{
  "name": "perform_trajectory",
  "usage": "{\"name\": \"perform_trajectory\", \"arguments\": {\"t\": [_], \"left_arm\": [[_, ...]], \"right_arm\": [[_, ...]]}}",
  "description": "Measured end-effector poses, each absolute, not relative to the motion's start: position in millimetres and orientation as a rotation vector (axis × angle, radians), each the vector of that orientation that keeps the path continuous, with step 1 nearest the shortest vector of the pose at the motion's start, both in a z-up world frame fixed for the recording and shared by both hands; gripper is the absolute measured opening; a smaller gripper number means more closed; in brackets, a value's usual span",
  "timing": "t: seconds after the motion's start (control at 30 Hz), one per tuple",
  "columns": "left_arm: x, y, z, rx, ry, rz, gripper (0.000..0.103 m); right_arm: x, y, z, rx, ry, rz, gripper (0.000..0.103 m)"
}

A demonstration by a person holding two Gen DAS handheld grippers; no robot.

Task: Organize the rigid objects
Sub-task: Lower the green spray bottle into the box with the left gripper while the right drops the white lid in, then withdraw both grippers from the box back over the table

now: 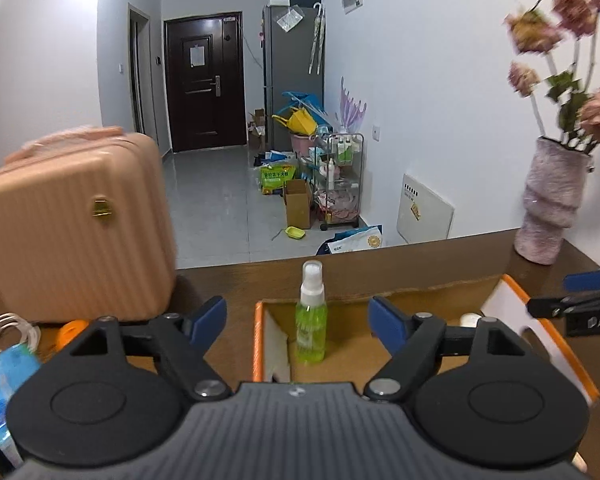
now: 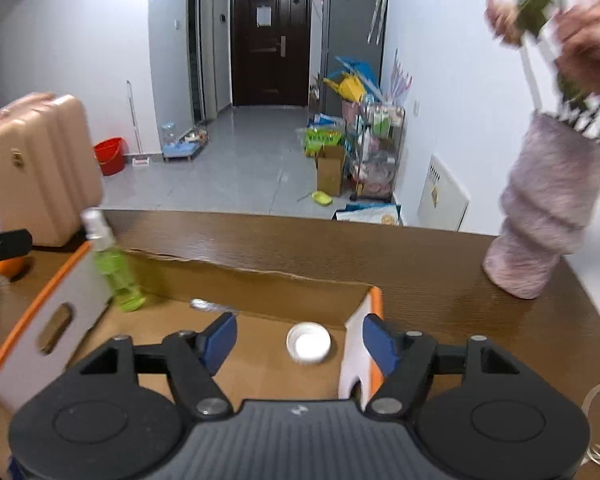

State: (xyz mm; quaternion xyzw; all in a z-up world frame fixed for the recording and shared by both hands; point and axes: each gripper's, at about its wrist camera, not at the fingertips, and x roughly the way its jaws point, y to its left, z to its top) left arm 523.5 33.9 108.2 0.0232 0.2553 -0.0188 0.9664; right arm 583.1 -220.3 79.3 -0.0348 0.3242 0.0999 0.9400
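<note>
An open cardboard box (image 1: pixel 260 344) with orange edges sits on the brown table; it also shows in the right wrist view (image 2: pixel 40 320). A green spray bottle (image 1: pixel 311 316) with a white top stands upright inside the box at its far left; it also shows in the right wrist view (image 2: pixel 114 268). A white round cap (image 2: pixel 309 342) lies on the box floor. My left gripper (image 1: pixel 298 320) is open and empty, just in front of the bottle. My right gripper (image 2: pixel 300 340) is open and empty above the cap. Its fingers (image 1: pixel 572 300) show at the right of the left wrist view.
A pink hard case (image 1: pixel 72 224) stands on the table to the left. A pink vase with flowers (image 2: pixel 548 216) stands at the right. An orange object (image 1: pixel 72 330), a white cord (image 1: pixel 8 326) and a blue tube (image 1: pixel 0 376) lie left of the box.
</note>
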Motion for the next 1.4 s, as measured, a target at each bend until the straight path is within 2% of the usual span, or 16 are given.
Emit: {"name": "perform_trajectory", "arguments": {"t": [0.1,0.17,0.37,0.5,0.73,0.97,1.3,1.4], "left_arm": [[468,39,120,0.060,0.479,-0.031,0.089],[427,41,125,0.052,0.447,-0.041,0.090],[290,39,114,0.030,0.357,-0.130,0.101],[206,26,90,0.052,0.279,-0.155,0.103],[105,18,33,0.028,0.332,-0.101,0.103],[77,10,9,0.011,0.403,-0.126,0.103],[101,4,4,0.017,0.431,-0.120,0.103],[119,2,4,0.008,0.439,-0.129,0.103]], "right_arm": [[532,-230,101,-0.061,0.622,0.216,0.073],[489,-237,114,-0.049,0.568,0.219,0.077],[357,-244,125,0.003,0.395,0.237,0.083],[270,-234,107,0.006,0.299,0.297,0.089],[149,-232,36,0.035,0.220,0.344,0.094],[99,-232,-14,0.073,0.326,0.373,0.094],[108,-232,-23,0.075,0.352,0.344,0.092],[121,-234,-25,0.083,0.375,0.344,0.080]]}}
